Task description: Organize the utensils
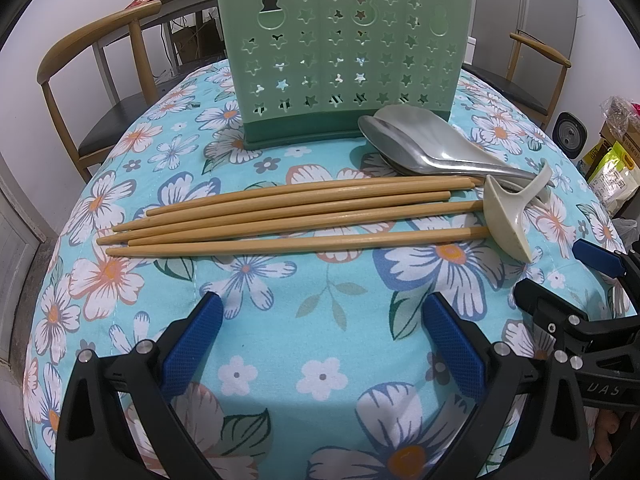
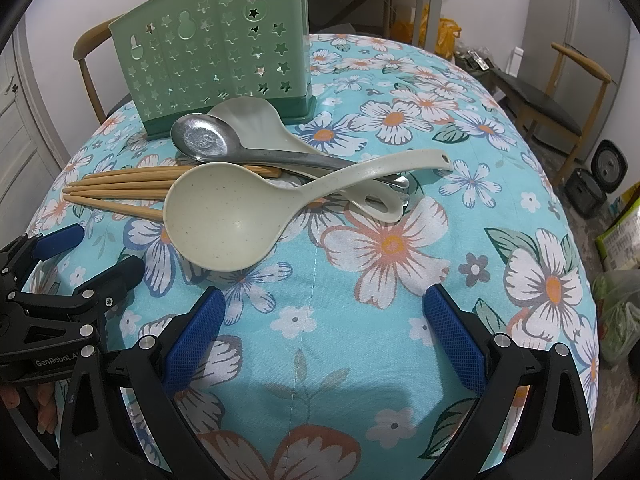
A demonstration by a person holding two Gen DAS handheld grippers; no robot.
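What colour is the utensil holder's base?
Darker green than its pale green, star-cut walls; the utensil holder shows best in the left wrist view.

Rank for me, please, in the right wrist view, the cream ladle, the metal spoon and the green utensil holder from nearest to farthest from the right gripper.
From the right gripper:
1. Cream ladle, its bowl just ahead and left of the fingers.
2. Metal spoon, farther back on the left, its bowl behind the ladle's.
3. Green utensil holder, upright at the back left of the floral tablecloth.
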